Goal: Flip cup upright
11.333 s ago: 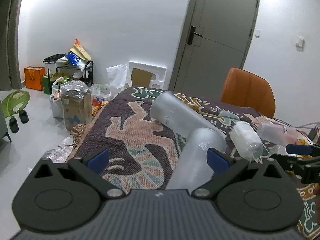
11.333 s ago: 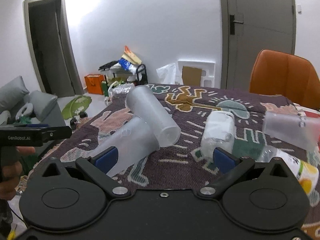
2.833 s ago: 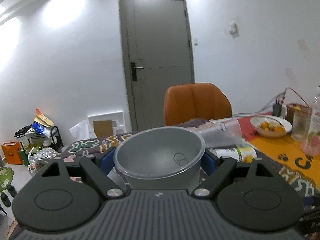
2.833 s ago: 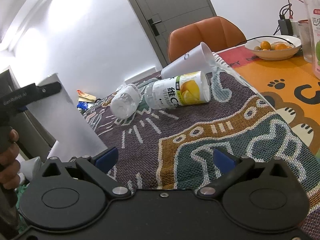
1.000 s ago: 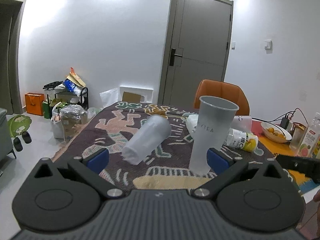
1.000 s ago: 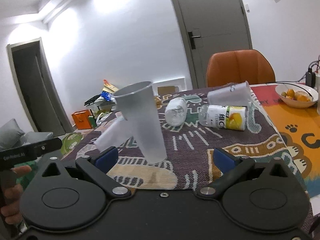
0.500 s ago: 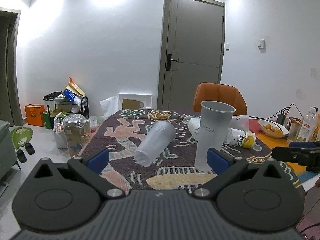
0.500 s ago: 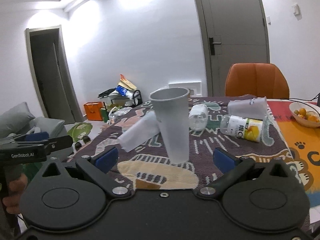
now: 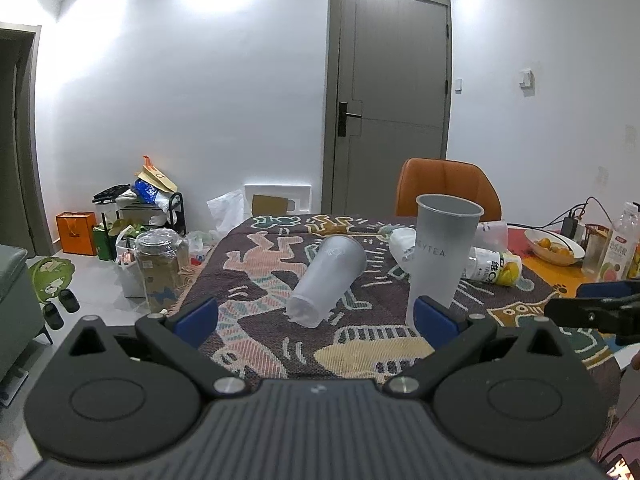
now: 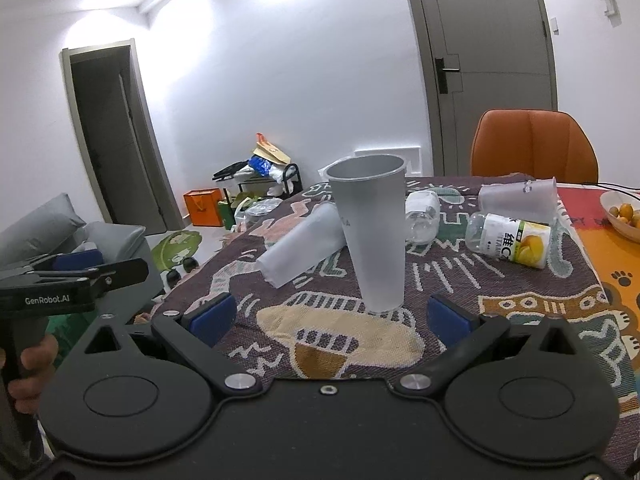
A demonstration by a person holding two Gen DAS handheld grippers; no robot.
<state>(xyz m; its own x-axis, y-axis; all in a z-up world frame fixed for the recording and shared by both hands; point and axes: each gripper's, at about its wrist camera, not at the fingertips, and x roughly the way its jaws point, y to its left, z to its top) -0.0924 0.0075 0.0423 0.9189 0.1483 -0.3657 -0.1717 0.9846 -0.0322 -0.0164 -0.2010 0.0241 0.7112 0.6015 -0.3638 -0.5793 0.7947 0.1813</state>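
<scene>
Left wrist view: my left tongs [image 9: 316, 314] spread and empty, drawn back level from the upright frosted cup [image 9: 442, 256], which stands on the woven cloth [image 9: 256, 280] of the tabletop just beside a second cup lying on its side [image 9: 328, 280]; I judge the standing one light, thin-walled and easily crushed or tipped, best taken at mid-body with gentle pressure. Right wrist view: my right tongs [image 10: 330, 314] likewise spread, holding nothing, level and short of the upright cup [image 10: 374, 236], the fallen cup [image 10: 302, 244] behind it.
</scene>
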